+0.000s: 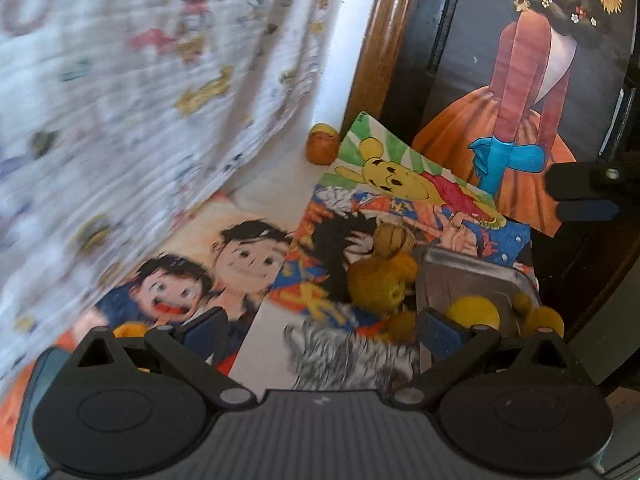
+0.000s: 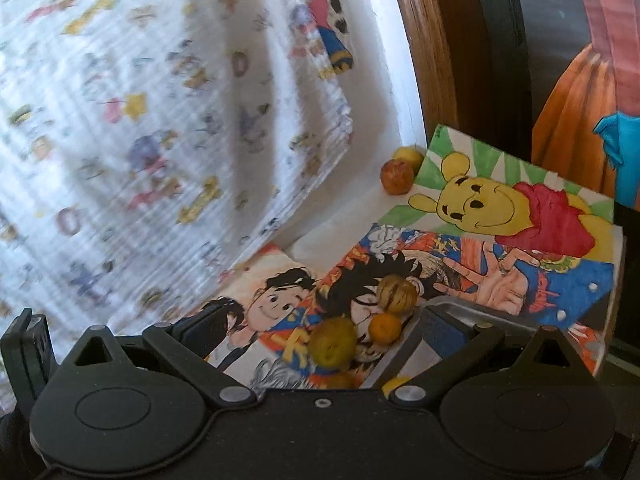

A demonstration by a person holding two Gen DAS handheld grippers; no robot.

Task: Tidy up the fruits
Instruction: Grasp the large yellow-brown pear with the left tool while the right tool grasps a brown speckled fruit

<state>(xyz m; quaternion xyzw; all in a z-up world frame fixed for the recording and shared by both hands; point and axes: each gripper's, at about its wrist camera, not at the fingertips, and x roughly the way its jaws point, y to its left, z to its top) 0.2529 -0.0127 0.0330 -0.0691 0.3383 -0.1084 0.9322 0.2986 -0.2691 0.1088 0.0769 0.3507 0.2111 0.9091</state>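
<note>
Left wrist view: the left gripper (image 1: 320,330) hangs low over the drawings, jaws spread and empty, the metal tray (image 1: 472,280) of yellow fruits just ahead-right. The right gripper (image 2: 316,330), likewise spread, faces three loose fruits (image 2: 334,344) between its fingers.

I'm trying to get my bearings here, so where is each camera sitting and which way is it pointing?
Left wrist: on the left hand-held gripper, looking forward and down over cartoon drawings, loose fruits and a metal tray; its open fingers show, with the right hand-held gripper at the right edge.
Right wrist: on the right hand-held gripper, facing the same way; its open fingers show.
Shared: the bear drawing, the far fruit pair, the patterned curtain.
</note>
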